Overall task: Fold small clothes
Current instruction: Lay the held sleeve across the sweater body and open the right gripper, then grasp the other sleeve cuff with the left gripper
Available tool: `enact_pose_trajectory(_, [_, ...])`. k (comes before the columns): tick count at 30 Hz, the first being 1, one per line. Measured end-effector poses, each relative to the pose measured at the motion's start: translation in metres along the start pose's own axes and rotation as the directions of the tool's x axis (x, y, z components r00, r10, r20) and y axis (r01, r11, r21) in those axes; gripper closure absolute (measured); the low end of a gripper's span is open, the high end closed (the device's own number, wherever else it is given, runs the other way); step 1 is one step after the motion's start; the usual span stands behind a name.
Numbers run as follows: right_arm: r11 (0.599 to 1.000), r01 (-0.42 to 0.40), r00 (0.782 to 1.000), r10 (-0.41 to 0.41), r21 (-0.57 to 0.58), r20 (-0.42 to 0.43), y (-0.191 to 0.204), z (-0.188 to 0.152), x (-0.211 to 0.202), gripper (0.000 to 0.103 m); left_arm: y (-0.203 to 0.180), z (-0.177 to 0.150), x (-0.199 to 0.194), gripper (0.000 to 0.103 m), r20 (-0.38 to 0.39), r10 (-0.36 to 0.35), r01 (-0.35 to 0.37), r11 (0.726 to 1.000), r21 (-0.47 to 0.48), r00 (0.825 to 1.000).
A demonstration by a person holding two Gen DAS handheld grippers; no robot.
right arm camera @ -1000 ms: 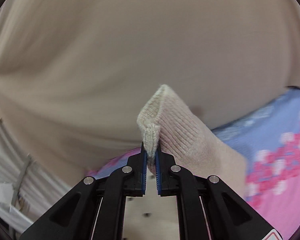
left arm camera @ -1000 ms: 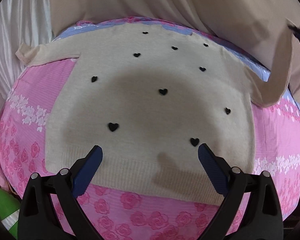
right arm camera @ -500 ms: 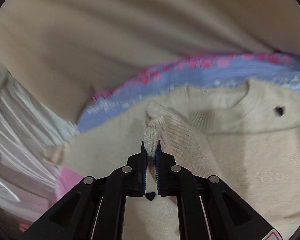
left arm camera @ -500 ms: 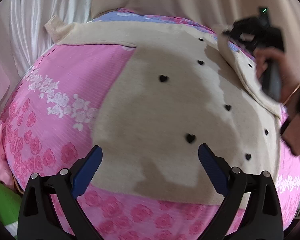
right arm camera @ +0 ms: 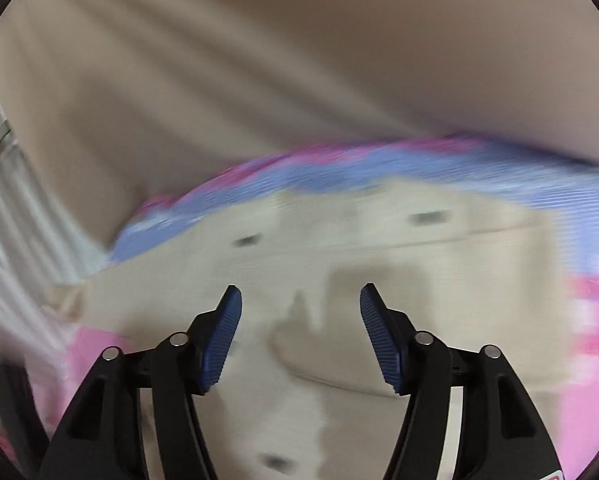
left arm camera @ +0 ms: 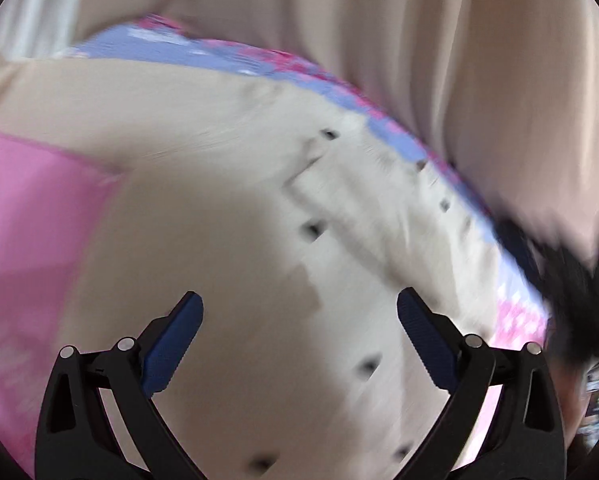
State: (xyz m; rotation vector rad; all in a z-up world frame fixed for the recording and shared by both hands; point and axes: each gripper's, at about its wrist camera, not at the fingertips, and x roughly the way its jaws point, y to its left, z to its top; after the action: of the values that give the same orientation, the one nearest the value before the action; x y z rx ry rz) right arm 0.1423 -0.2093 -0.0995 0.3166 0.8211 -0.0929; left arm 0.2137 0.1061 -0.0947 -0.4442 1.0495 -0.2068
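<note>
A cream knit sweater point(left arm camera: 227, 216) with small black hearts lies flat on a pink and blue floral sheet point(left arm camera: 31, 208). Its right sleeve point(left arm camera: 379, 208) is folded diagonally across the body. My left gripper point(left arm camera: 299, 312) is open and empty above the sweater's middle. My right gripper point(right arm camera: 301, 308) is open and empty above the sweater point(right arm camera: 339, 280) in the right wrist view. It also shows as a dark blur at the right edge of the left wrist view point(left arm camera: 571, 280). Both views are motion-blurred.
A beige curtain point(left arm camera: 419, 40) hangs behind the bed, also filling the top of the right wrist view point(right arm camera: 299, 60). The other sleeve point(right arm camera: 63, 296) stretches toward the left edge of the sheet point(right arm camera: 595, 360).
My right gripper has opened and let go of the sleeve, which now lies folded across the sweater. My left gripper has swung further over the sweater toward the neckline.
</note>
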Motion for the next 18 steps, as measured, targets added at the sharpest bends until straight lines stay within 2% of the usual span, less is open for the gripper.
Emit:
enact_pose_trajectory(4, [0.986, 0.151, 0.987, -0.146, 0.073, -0.070, -0.078, -0.043, -0.035, 0.042, -0.009, 0.030, 0.061, 0.008, -0.040, 0.003, -0.006, 0.997, -0.079, 0.999])
enact_pose_trajectory(6, [0.973, 0.208, 0.974, -0.197, 0.100, -0.109, -0.104, -0.065, -0.039, 0.042, -0.013, 0.042, 0.083, 0.012, -0.015, -0.026, 0.024, 0.994, -0.110, 1.000])
enact_pose_trajectory(8, [0.959, 0.246, 0.963, -0.226, 0.140, -0.145, -0.130, -0.082, -0.036, 0.042, -0.017, 0.049, 0.096, 0.032, -0.005, -0.028, 0.027, 0.994, -0.109, 1.000])
enact_pose_trajectory(9, [0.955, 0.252, 0.961, -0.230, 0.153, -0.152, -0.132, -0.088, -0.032, 0.042, -0.023, 0.054, 0.103, 0.039, -0.011, 0.006, -0.007, 0.996, -0.089, 1.000])
enact_pose_trajectory(10, [0.952, 0.259, 0.959, -0.234, 0.165, -0.157, -0.135, -0.093, -0.027, 0.042, -0.026, 0.057, 0.104, 0.061, 0.003, 0.046, -0.046, 0.997, -0.069, 0.999])
enact_pose_trajectory(11, [0.950, 0.263, 0.958, -0.237, 0.170, -0.158, -0.138, -0.096, -0.024, 0.042, -0.029, 0.061, 0.105, 0.092, 0.005, 0.047, -0.047, 0.998, -0.048, 0.999])
enact_pose_trajectory(13, [0.952, 0.252, 0.962, -0.227, 0.172, -0.150, -0.143, -0.094, -0.015, 0.042, -0.020, 0.070, 0.102, 0.095, -0.008, -0.019, 0.018, 0.998, -0.063, 1.000])
enact_pose_trajectory(18, [0.962, 0.198, 0.977, -0.179, 0.186, -0.116, -0.140, -0.078, 0.017, 0.042, -0.003, 0.083, 0.076, 0.095, 0.061, -0.014, 0.019, 0.997, -0.079, 0.998])
